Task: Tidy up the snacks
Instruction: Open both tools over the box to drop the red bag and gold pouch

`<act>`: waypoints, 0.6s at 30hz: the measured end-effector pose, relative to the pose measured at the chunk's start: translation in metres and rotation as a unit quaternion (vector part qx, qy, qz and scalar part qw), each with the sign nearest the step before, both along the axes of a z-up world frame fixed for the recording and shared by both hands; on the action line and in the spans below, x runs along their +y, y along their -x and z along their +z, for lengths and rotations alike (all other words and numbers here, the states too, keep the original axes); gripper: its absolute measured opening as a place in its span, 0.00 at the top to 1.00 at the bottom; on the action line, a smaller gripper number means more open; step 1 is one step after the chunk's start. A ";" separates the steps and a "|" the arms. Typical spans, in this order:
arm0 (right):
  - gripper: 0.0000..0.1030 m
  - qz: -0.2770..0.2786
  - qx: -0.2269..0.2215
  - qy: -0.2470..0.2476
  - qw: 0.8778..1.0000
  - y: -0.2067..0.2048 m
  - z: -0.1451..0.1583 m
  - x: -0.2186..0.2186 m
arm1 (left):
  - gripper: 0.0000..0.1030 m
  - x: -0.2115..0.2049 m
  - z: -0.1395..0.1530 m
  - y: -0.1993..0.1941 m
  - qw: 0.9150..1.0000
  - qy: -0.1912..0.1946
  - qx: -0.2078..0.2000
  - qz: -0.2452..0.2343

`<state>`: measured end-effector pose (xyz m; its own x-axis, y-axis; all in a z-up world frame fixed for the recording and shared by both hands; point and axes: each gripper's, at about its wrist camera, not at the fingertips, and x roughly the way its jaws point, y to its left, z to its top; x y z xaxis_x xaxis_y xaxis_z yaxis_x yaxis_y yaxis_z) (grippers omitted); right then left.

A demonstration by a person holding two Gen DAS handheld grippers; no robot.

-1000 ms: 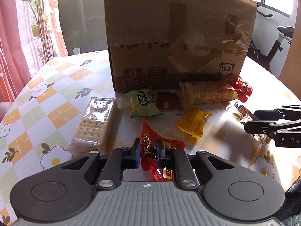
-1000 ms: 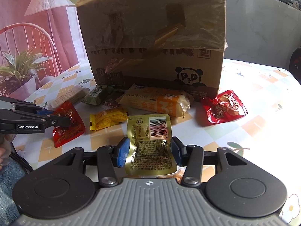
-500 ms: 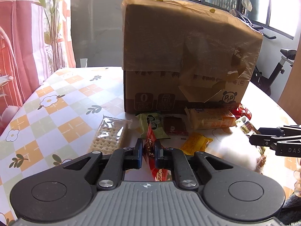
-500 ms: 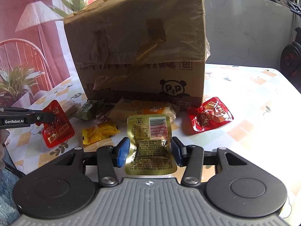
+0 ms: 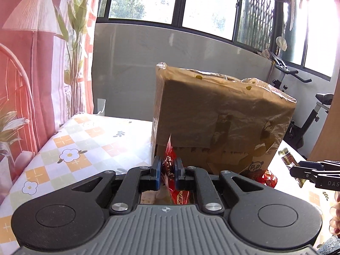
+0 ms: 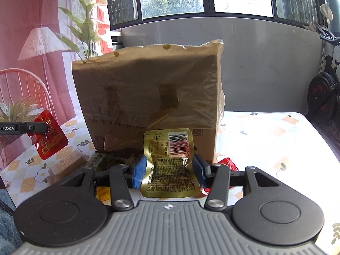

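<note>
My left gripper (image 5: 166, 171) is shut on a red snack packet (image 5: 170, 170) and holds it raised before the tall cardboard box (image 5: 221, 123). In the right wrist view the same packet (image 6: 50, 136) hangs from the left gripper (image 6: 43, 127) at the left. My right gripper (image 6: 169, 169) is shut on a gold snack pouch (image 6: 170, 163), held up in front of the box (image 6: 148, 97). The right gripper (image 5: 297, 171) with the pouch (image 5: 286, 157) shows at the right edge of the left wrist view.
Other snacks lie at the box's foot: a cracker pack (image 6: 68, 163), a green packet (image 6: 97, 161), a yellow packet (image 6: 103, 193), a red packet (image 5: 266, 177). The flowered tablecloth (image 5: 85, 144) covers the table. An exercise bike (image 6: 323, 97) stands at the right.
Both grippers have risen from the table with their packets. The box's top edge now shows, and the snacks on the table have dropped low in view.
</note>
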<state>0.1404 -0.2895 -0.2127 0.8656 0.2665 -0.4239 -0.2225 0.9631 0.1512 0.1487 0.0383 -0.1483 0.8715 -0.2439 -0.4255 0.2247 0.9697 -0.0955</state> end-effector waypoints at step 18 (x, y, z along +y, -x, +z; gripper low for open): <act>0.51 0.004 -0.122 -0.018 0.992 -0.067 0.109 -0.002 | 0.87 -0.043 0.102 -0.065 0.988 0.006 -0.151 -0.041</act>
